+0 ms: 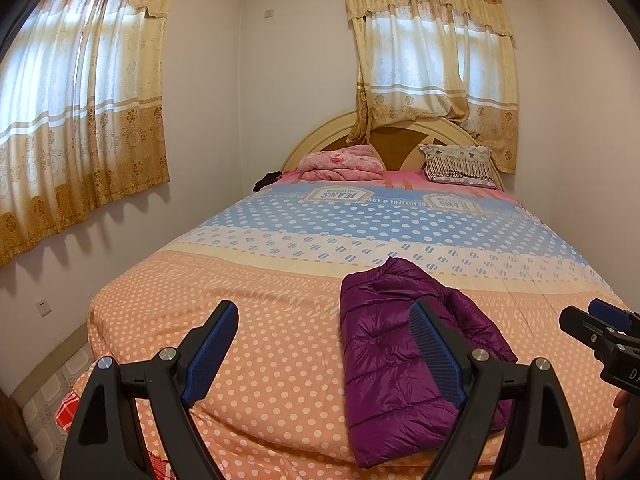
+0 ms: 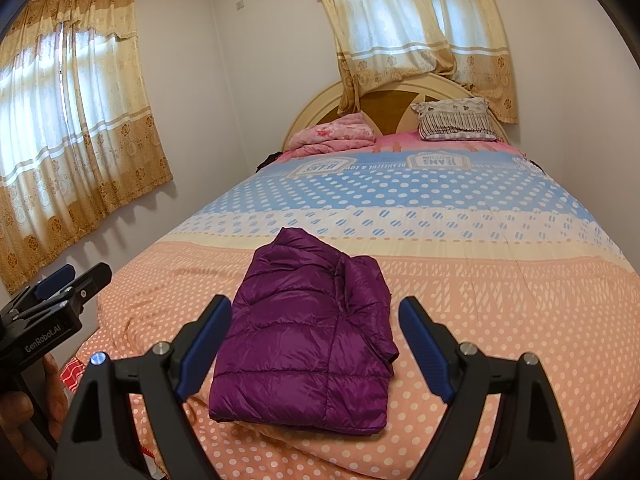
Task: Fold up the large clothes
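Purple jacket (image 2: 308, 336) lies folded on bed (image 2: 480, 280), pillow (image 2: 456, 120) far behind.

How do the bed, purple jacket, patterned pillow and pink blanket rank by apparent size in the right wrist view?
1. Bed, by far the largest.
2. Purple jacket, though its nearness to the camera enlarges it.
3. Pink blanket and patterned pillow: both far off and look alike, so no ranking between them.

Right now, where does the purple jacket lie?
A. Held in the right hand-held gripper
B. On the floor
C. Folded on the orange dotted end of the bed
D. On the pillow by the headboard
C: the jacket rests folded on the bed, untouched by either hand-held gripper.
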